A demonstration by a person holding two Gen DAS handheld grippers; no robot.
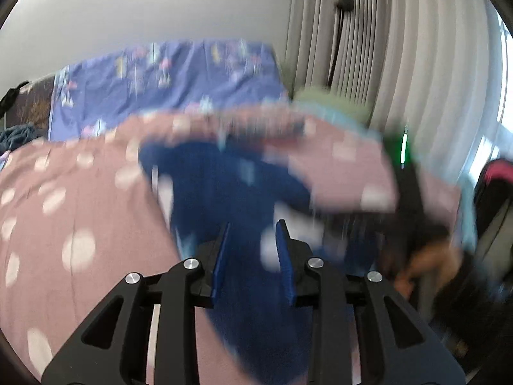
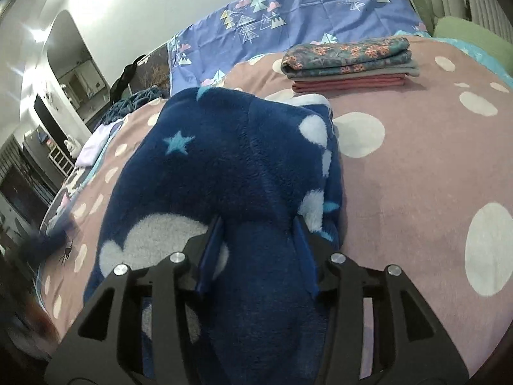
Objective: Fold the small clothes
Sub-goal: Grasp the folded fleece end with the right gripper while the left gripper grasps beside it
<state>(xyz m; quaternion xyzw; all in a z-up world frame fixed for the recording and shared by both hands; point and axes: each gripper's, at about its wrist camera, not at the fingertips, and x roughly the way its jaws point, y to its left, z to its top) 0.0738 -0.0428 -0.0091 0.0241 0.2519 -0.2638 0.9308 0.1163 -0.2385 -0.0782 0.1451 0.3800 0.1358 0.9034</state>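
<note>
A dark blue fleece garment with white clouds and light blue stars lies bunched on the pink dotted bedspread. My right gripper is shut on the blue fleece garment, which fills the space between its blue fingers. In the blurred left wrist view the same garment runs between the fingers of my left gripper, which looks shut on it. The other gripper and the hand holding it show at the right of that view.
A stack of folded clothes sits at the far side of the bed. A purple tree-print sheet hangs behind it. Curtains stand at the right, a green pillow near them. Furniture lines the left.
</note>
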